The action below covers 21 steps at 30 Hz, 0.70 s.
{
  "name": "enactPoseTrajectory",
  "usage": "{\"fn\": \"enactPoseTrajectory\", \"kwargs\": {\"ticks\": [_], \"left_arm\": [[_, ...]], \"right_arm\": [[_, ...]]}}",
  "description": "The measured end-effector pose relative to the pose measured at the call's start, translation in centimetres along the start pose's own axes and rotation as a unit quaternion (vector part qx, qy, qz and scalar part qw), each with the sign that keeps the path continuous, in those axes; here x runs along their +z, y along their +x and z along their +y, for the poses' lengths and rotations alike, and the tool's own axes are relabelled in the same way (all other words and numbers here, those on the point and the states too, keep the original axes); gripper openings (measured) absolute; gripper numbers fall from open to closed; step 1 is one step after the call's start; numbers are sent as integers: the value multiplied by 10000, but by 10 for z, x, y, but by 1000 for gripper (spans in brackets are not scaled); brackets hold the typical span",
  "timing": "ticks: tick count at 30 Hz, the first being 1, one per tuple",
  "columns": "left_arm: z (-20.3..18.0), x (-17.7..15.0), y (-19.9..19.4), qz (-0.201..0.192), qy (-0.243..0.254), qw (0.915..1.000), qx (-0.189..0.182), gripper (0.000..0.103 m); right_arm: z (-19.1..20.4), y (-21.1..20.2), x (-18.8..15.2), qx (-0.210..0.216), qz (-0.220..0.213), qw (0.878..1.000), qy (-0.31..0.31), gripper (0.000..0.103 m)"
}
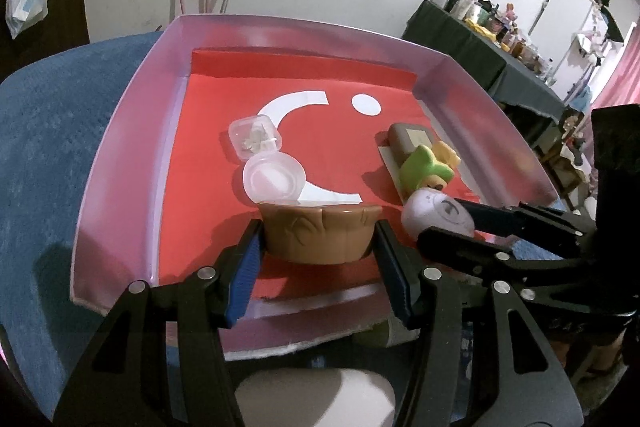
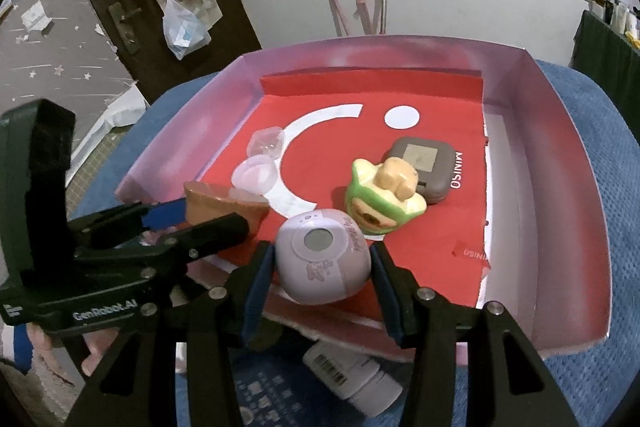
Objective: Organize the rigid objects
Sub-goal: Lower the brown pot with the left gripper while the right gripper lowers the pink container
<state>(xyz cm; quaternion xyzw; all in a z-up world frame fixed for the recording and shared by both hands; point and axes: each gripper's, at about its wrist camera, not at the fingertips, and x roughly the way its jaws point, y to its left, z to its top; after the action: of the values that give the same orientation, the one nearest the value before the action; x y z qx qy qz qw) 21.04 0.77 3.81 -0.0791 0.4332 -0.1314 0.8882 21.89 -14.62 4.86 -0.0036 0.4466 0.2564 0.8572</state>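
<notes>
Left tongs [image 1: 318, 239] pinch brown stump cup [image 1: 320, 233]; right tongs [image 2: 322, 267] straddle lilac egg [image 2: 322, 259] loosely near MINISO case [image 2: 426, 167]

The right claw [image 2: 322, 267] straddles a lilac egg-shaped gadget [image 2: 322, 261] in the pink tray [image 2: 560, 163]; the left claw [image 2: 208, 217] clasps a brown pot [image 2: 224, 209]; a green toy [image 2: 384, 197] lies just beyond.

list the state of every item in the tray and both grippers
brown stump toy: held by the left hand-held gripper
lilac egg-shaped device: between the open right hand-held gripper fingers
green figurine: lying tipped over
grey case: closed, flat
clear box: closed
</notes>
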Motion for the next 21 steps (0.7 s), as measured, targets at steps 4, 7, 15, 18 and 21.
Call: {"fn": "enactPoseTrajectory", "kwargs": {"ticks": [4,7,15,18,21], "left_arm": [[2,4,4,-41,-24,10000,-1,53],[3,8,8,-99,-40,9999,23,53],[11,15,14,-221,-200,9996,23,53],[13,17,14,-244,-219,9994,89,53],[14,18,15,-217,-167,9993,236,53]], "right_arm": [[-3,6,2,42,29,10000,9,52],[0,8,5,-76,-28,9999,-102,52],[-1,12,14,-550,-225,9978,-297,52],[-5,12,17,-818,-338,9956,-318,52],[-10,12,19,-847,-370,9954,-233,52]]}}
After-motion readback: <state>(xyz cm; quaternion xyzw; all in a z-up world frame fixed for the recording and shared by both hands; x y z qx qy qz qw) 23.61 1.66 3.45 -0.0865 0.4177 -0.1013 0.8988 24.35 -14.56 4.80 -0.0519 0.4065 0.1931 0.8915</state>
